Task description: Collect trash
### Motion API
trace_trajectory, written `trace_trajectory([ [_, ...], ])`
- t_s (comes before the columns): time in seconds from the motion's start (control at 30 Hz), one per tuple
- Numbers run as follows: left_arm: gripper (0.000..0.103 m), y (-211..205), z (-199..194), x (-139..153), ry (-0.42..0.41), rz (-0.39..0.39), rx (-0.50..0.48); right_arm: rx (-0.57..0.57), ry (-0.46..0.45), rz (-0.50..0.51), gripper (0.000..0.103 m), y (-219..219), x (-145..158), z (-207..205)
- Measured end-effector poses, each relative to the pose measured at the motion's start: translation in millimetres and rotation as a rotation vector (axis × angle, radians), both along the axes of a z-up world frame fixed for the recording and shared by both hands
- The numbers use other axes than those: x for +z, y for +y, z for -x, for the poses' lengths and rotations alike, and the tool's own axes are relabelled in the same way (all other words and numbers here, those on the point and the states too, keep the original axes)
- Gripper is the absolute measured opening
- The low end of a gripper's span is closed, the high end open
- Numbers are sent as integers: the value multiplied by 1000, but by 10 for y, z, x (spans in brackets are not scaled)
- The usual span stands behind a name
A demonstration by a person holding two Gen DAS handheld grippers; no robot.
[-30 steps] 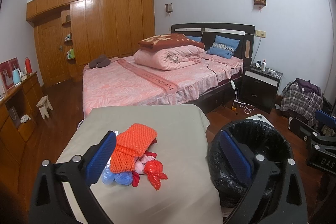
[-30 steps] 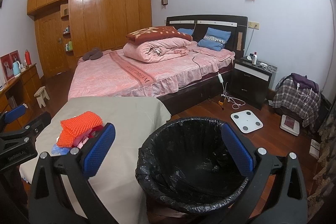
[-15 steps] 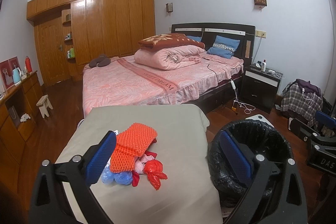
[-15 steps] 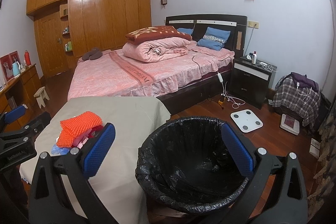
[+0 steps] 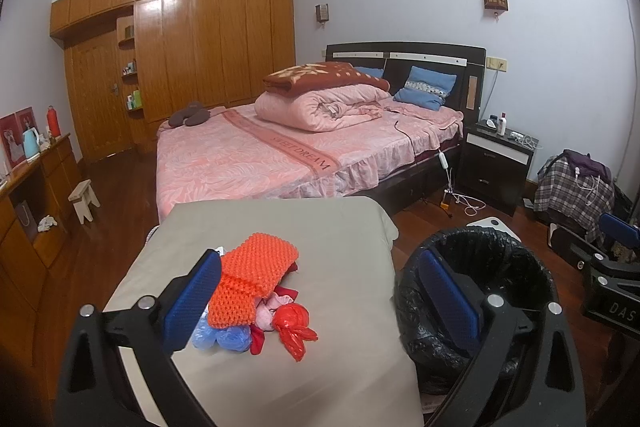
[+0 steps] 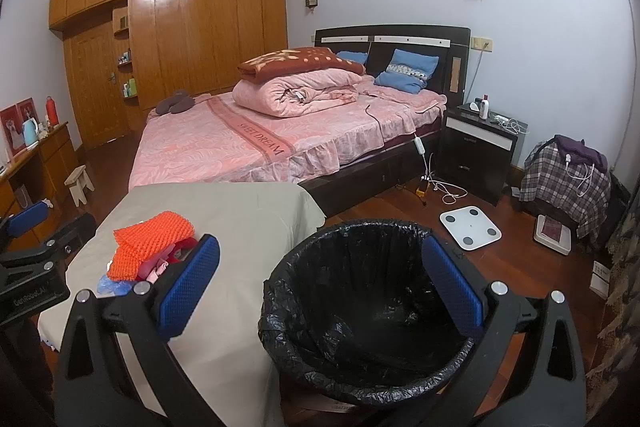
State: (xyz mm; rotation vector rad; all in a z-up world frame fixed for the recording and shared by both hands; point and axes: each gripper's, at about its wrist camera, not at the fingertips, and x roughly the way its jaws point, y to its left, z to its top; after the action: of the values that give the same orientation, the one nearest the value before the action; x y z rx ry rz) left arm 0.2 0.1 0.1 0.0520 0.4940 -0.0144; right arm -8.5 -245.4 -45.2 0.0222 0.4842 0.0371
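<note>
Hovering wide open and empty, the left gripper (image 5: 320,295) and right gripper (image 6: 320,279) flank a bedroom cleanup.
Trash pile (image 5: 256,291), topped by orange foam netting (image 5: 250,277), lies near the cloth-covered table's (image 5: 320,227) left edge; black-lined trash bin (image 6: 368,311) stands beside its right edge.
</note>
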Motion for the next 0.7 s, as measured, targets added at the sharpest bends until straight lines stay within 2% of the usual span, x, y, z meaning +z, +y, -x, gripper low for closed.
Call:
trace_trajectory([
  [0.7,97,-19,19,-56,4,3,-1,-2,3,-3,98,1,-16,-9],
])
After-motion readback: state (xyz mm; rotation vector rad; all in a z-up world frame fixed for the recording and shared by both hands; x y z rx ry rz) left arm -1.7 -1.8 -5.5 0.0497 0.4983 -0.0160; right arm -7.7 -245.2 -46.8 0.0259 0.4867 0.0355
